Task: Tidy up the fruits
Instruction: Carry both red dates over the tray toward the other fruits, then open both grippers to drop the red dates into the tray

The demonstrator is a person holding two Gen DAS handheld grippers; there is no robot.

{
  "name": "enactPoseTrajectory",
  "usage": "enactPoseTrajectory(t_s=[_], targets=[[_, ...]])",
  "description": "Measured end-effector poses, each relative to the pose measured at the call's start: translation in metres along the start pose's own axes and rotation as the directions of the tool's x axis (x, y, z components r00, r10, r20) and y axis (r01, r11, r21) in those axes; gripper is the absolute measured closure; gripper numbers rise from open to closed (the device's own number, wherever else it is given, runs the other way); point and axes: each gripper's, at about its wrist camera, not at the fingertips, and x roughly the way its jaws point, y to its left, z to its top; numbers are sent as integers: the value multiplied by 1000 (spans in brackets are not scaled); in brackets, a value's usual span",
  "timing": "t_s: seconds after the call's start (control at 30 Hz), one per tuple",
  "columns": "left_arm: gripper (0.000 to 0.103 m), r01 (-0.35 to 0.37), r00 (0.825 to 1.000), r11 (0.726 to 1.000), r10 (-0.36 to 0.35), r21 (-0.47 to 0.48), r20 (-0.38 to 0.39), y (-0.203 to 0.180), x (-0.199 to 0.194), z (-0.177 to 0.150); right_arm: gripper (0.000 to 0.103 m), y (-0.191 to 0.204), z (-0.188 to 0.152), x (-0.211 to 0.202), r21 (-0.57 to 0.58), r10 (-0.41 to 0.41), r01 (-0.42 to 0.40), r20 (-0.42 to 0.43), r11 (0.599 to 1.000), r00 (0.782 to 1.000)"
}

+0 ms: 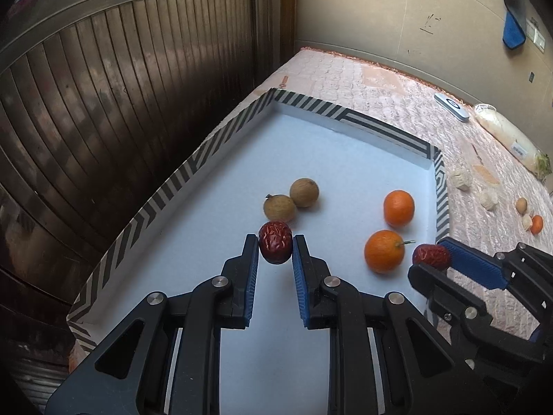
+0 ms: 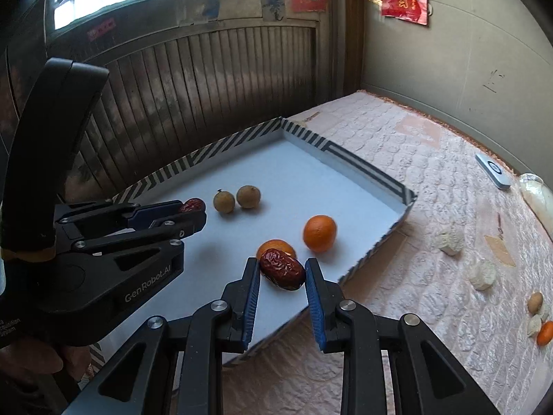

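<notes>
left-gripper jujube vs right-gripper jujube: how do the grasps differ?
The left gripper pinches its red jujube at the fingertips, over the tray beside the two brown longans. The right gripper holds its red jujube lying crosswise between the pads, near the tray's right edge, just in front of an orange. Both jujubes are wrinkled, dark red, and clamped.
</notes>
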Motion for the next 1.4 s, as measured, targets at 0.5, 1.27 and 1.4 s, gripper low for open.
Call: enactPoseTrajectory(t_s=[0.5,1.27,1.4], targets=[[84,5,999,1000,-5,-14,-36,4,9,0,77,16,0,23,-40,40,-42,-50,998,998],[43,2,999,999,-4,-37,-54,5,11,0,67,23,-8,22,-53,76,-79,-54,995,996],[41,-2,1000,999,1,-39,-22,2,4,1,66,18,-10,11,-40,68,-69,-31,997,997]])
